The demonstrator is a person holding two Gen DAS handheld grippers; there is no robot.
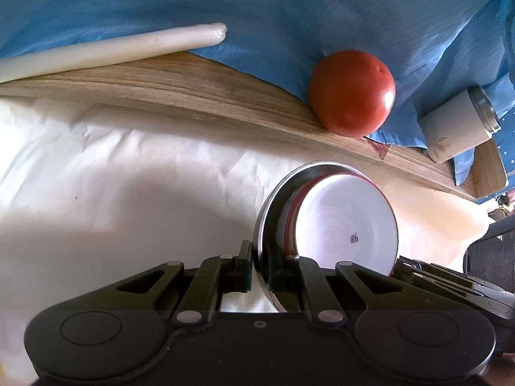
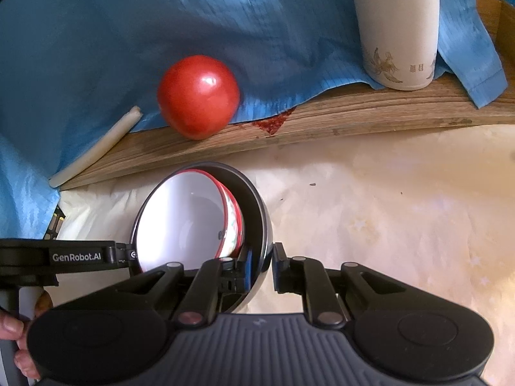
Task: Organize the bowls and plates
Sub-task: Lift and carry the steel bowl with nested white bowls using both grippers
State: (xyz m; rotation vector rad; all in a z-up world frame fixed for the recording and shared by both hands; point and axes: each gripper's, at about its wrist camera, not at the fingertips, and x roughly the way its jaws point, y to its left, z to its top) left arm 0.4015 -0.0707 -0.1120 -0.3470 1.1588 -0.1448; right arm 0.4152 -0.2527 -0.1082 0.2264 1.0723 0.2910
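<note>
Steel is catching the light at centre stage: a metal bowl is sitting tilted in the lower middle of the left wrist view, and the left hand-held gripper is clamping its rim, one finger outside the wall and one inside. Nested within it, a white bowl with a red rim is leaning toward the right of the frame.

Switching to the right wrist view, the same metal bowl is showing just above the right hand-held gripper, which is pinching the opposite side of the rim, jaws nearly together on the thin wall. The white bowl is facing lower left here. The other gripper's body is reaching in from the left edge.

Under the bowls, a cream cloth is covering the counter, whose wooden edge is running across mid-frame. A red tomato is resting on that edge against blue fabric, a white rod is lying at left, and a cream flask is standing at upper right.
</note>
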